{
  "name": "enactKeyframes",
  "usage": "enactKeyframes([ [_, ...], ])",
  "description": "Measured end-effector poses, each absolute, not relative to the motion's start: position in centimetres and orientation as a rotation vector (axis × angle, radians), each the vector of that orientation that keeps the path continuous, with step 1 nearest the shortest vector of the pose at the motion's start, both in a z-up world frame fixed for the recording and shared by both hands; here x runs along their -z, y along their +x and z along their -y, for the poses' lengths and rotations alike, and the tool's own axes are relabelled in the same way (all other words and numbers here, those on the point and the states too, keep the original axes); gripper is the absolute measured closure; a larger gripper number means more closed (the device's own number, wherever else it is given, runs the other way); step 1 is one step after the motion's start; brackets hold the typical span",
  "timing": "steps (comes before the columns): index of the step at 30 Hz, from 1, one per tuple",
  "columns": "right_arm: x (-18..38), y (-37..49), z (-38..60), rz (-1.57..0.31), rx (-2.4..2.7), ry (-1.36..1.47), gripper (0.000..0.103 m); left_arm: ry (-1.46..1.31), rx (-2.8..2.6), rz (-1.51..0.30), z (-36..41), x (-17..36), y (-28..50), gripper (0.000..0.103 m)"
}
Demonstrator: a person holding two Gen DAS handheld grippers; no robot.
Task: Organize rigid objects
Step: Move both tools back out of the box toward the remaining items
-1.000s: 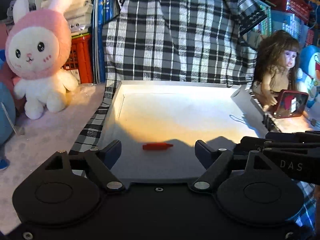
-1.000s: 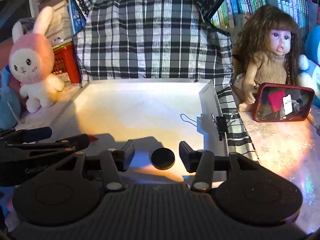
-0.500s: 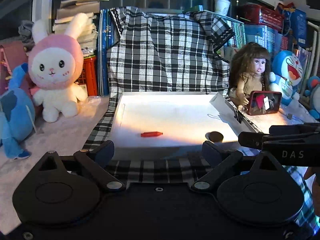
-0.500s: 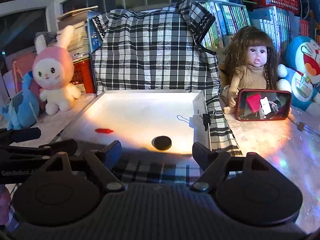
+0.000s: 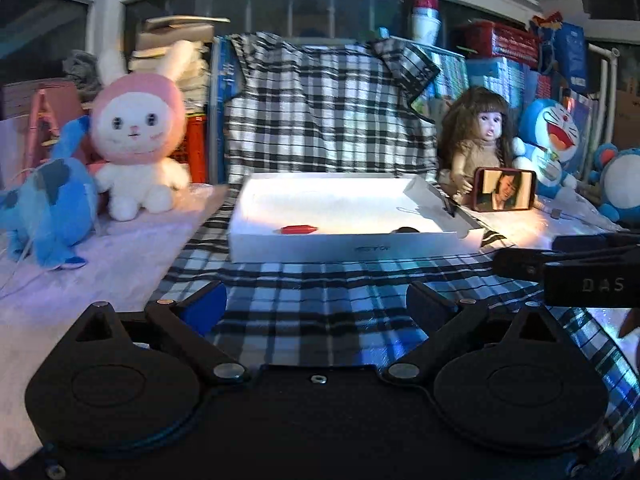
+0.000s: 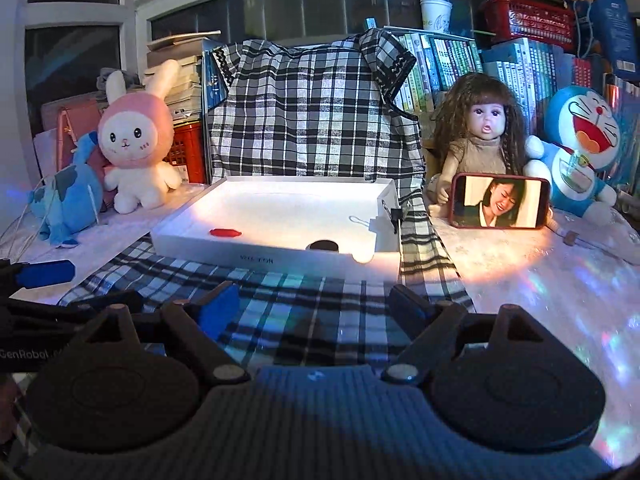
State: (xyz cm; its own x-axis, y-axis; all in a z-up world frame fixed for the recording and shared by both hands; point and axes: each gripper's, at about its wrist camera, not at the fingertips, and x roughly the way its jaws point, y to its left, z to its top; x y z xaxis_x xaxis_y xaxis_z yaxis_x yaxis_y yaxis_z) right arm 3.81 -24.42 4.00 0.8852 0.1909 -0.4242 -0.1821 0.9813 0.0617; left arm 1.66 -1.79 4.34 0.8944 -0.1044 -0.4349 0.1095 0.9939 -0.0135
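Both tongs, left (image 5: pixel 316 304) and right (image 6: pixel 314 304), gape empty above the plaid cloth (image 6: pixel 280 292), jaws lately widening; red piece (image 6: pixel 225 232) and black disc (image 6: pixel 322 246) lie in the white tray (image 6: pixel 256 254)

Shallow white box (image 6: pixel 276 250) on plaid cloth, open on top, brightly lit inside. Small red piece (image 6: pixel 225 232) flat on the box floor, near the front left. Black round disc (image 6: pixel 322 245) also flat on the floor, by the front wall toward the right, well apart from the red piece.
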Motion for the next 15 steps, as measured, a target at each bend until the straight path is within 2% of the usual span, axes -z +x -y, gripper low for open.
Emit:
enactKeyframes([
  [15, -1.2, -1.9, 25.3, -0.438, -0.175, 0.035, 0.013, 0.017, 0.14, -0.433, 0.4, -2.3, -4.2, 0.005],
])
